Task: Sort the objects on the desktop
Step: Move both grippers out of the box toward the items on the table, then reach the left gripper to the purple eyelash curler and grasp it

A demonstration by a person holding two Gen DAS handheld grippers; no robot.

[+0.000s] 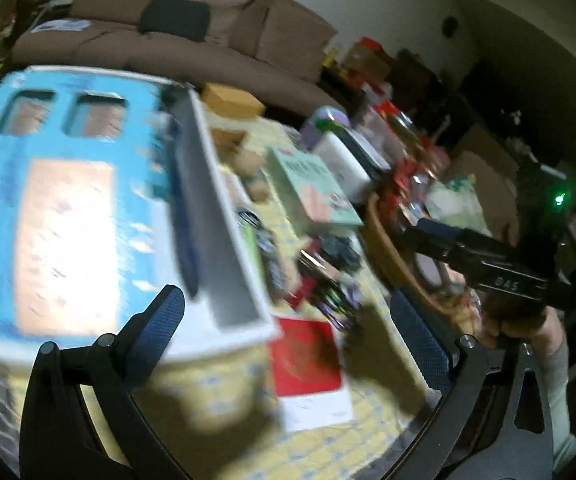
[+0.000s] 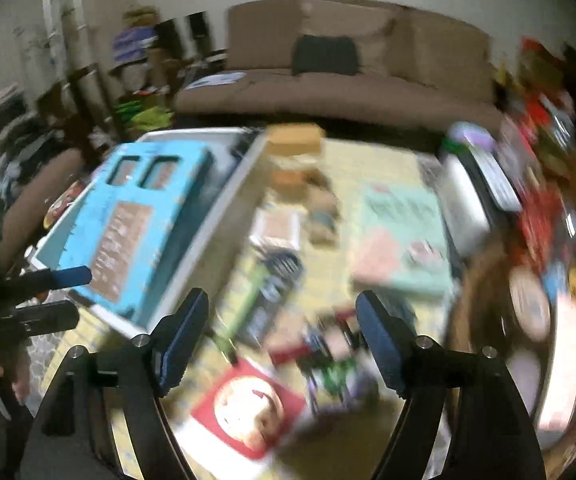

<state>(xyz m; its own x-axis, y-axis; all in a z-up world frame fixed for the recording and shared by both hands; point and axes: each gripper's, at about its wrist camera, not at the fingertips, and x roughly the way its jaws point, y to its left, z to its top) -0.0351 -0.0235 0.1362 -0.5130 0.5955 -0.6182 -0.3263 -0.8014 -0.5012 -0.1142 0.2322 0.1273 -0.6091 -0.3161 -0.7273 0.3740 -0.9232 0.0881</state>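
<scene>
Both views are motion-blurred. A big light blue box lies in a white tray at the left of a yellow-clothed table; it also shows in the right wrist view. My left gripper is open and empty, above a red and white card and a heap of small dark packets. My right gripper is open and empty, above the same card and packets. A mint green box lies further back, and shows in the right wrist view.
A wooden basket of snacks stands at the right, seen also in the right wrist view. A white box, a purple tin and tan boxes lie at the back. A brown sofa is beyond the table.
</scene>
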